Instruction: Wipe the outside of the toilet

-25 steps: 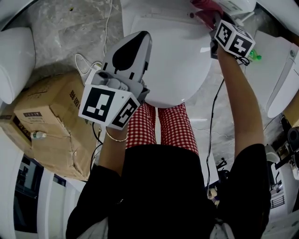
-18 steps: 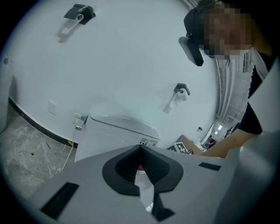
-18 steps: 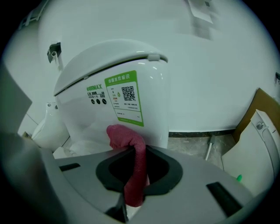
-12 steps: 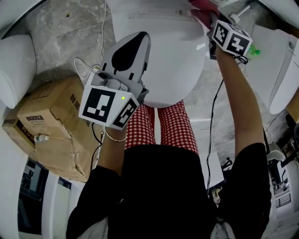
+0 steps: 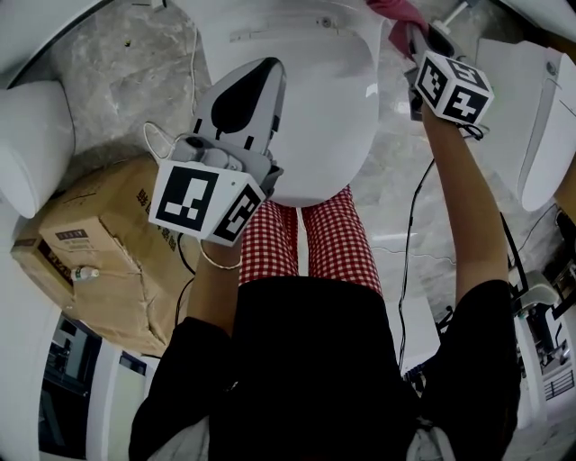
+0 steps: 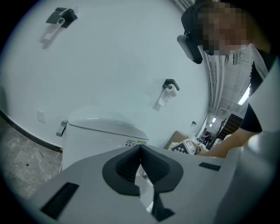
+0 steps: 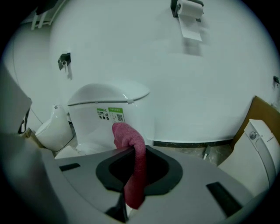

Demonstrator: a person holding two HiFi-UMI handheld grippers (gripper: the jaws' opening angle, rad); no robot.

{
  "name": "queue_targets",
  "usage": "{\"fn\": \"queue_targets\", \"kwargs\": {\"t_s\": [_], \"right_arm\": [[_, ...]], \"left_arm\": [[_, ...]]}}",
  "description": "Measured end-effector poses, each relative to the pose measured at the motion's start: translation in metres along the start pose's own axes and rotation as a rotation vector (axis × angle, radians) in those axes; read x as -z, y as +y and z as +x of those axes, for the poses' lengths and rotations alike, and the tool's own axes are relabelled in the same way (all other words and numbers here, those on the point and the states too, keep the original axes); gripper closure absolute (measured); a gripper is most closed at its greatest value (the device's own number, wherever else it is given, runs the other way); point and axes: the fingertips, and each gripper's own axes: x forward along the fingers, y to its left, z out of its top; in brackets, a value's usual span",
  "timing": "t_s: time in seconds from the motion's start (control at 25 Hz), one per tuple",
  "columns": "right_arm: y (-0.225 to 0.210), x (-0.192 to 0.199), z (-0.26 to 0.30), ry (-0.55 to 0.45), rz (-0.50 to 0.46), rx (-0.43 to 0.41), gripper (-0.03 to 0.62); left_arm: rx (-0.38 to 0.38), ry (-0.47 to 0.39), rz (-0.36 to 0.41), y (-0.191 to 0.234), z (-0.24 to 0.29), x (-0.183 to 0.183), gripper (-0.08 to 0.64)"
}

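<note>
A white toilet (image 5: pixel 315 108) with its lid down is seen from above in the head view, and the red cloth (image 7: pixel 131 140) is held at its rear right edge, beside the cistern (image 7: pixel 109 107); whether the cloth touches the porcelain cannot be told. The cloth is pinched between the fingers (image 7: pixel 159 173) of the right gripper (image 7: pixel 132 151), one end standing up above them and the other hanging below. The fingers (image 6: pixel 122 168) of the left gripper (image 6: pixel 140 151) are pressed together with nothing between them, and this gripper is held over the left side of the lid. A green-and-white label (image 7: pixel 109 115) with a square code is shown on the cistern front in the right gripper view, but its print is too small to be read; the same label appears only as a thin strip in the left gripper view. Dark printed characters are carried on the cardboard box (image 5: pixel 99 234) on the floor to the left, seen only in the head view and not legible. A paper-roll holder (image 7: pixel 188 11) on the white wall is revealed only by the gripper views. A second toilet (image 5: pixel 531 117) stands to the right, and red checked trousers (image 5: pixel 315 243) are visible below the bowl.
</note>
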Motion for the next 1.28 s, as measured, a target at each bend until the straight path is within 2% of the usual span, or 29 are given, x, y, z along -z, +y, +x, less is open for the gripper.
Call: {"fn": "queue_targets", "kwargs": {"t_s": [0.12,0.2,0.32,0.4,0.48,0.6,0.68,0.84,1.04,1.28], "right_arm": [[0.009,-0.014,-0.025,-0.063,-0.032,-0.039,0.537],[0.016,-0.023,-0.042,-0.102,-0.017,-0.072,0.537],[0.024,-0.031,-0.064,-0.137,0.102,-0.129,0.537],[0.036,-0.039,-0.081,-0.164,0.141,-0.154,0.537],[0.058,-0.052,-0.1,-0.195,0.164,-0.185,0.537],[0.098,-0.076,-0.124,-0.227,0.233,-0.279,0.537],[0.114,-0.093,-0.143,-0.248,0.209,-0.331,0.537],[0.137,-0.128,-0.187,-0.315,0.123,-0.412,0.537],[0.167,-0.168,-0.244,-0.443,0.146,-0.563,0.537],[0.193,-0.204,-0.29,-0.533,0.187,-0.582,0.537]], "left_arm": [[-0.004,-0.023,0.039,-0.004,-0.002,-0.014,0.551],[-0.001,-0.039,0.072,-0.008,-0.003,-0.029,0.551],[0.01,-0.047,0.134,-0.017,-0.008,-0.053,0.551],[0.026,-0.047,0.167,-0.021,-0.017,-0.067,0.551],[0.056,-0.042,0.188,-0.023,-0.032,-0.082,0.551],[0.118,-0.034,0.245,-0.031,-0.054,-0.109,0.551],[0.142,-0.034,0.275,-0.041,-0.057,-0.127,0.551],[0.179,-0.04,0.278,-0.063,-0.06,-0.158,0.551],[0.215,0.003,0.351,-0.08,-0.071,-0.177,0.551],[0.261,0.035,0.434,-0.093,-0.101,-0.204,0.551]]}}
